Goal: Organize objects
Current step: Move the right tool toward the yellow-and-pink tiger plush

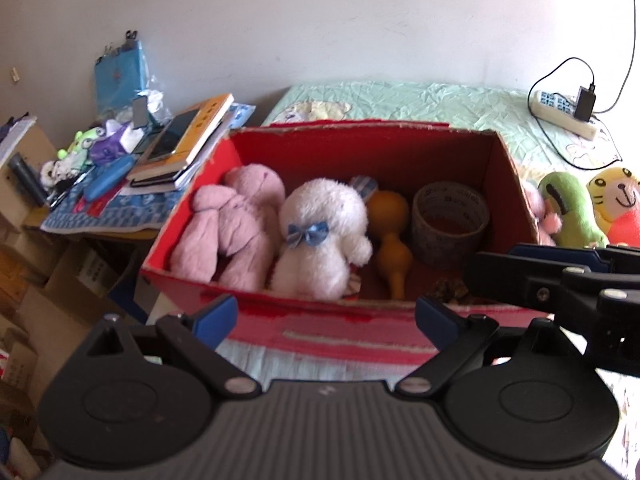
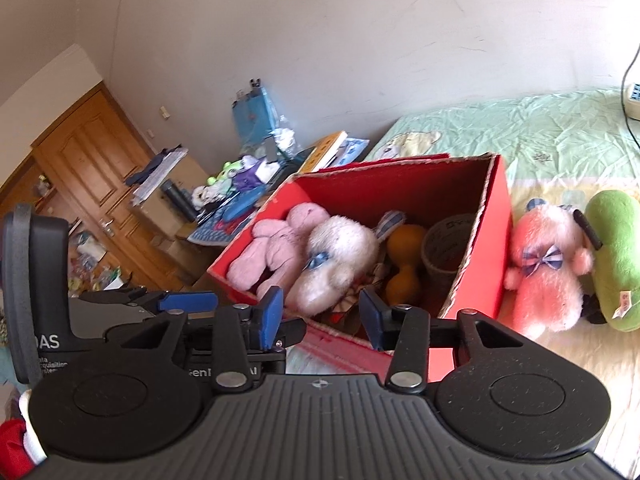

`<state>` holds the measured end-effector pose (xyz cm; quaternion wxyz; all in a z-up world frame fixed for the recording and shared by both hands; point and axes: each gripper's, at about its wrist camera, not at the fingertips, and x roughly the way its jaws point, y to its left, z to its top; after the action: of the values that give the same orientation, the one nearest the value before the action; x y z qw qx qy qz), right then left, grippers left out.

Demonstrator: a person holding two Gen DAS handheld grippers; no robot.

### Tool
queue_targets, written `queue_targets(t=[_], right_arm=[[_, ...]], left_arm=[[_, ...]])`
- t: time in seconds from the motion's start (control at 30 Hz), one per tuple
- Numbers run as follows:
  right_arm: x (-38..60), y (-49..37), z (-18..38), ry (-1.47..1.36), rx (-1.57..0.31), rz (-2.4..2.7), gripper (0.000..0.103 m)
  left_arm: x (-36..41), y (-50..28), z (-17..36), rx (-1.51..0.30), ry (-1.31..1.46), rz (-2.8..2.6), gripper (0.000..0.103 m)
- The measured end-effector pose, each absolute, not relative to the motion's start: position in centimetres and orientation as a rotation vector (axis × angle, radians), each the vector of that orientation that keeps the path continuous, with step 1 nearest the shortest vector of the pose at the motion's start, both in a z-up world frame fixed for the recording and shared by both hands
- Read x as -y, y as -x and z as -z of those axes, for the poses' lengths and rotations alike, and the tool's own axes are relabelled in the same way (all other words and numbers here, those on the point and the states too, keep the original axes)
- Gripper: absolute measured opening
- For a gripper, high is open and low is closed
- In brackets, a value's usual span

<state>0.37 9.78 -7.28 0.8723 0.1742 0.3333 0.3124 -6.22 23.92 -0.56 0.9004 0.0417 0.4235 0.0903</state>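
A red cardboard box (image 1: 352, 332) (image 2: 494, 264) stands on the bed. It holds a pink plush (image 1: 236, 224) (image 2: 276, 248), a white plush with a blue bow (image 1: 320, 236) (image 2: 336, 256), an orange gourd-shaped toy (image 1: 390, 236) (image 2: 404, 264) and a tape roll (image 1: 450, 220) (image 2: 448, 244). Right of the box lie a pink plush with a bow (image 2: 544, 272), a green plush (image 1: 570, 208) (image 2: 614, 256) and a yellow tiger plush (image 1: 618, 204). My left gripper (image 1: 326, 316) is open and empty before the box's near wall. My right gripper (image 2: 322, 316) is open and empty at the box's near right corner; it also shows in the left wrist view (image 1: 560, 276).
A cluttered side table (image 1: 100, 216) with books (image 1: 188, 140), a blue bag (image 1: 120, 76) and small items stands left of the bed. A power strip with a charger (image 1: 568, 112) lies at the bed's far right. A wooden door (image 2: 92, 168) and cardboard boxes are at the left.
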Motion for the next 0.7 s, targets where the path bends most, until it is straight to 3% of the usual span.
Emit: queue_targets(t=[0.4,0.7], right_arm=[[-10.9,1.8,9.0,-0.275,-0.813,-0.647,0.045],[-8.8,4.5,12.3,-0.377,-0.936,-0.422,0.045]], left_arm=[[-24.2,7.9,3.8,-1.01,-0.089,-0.158,0.096],[-21.6,7.9,7.5,-1.1,-0.186,0.126,0.096]])
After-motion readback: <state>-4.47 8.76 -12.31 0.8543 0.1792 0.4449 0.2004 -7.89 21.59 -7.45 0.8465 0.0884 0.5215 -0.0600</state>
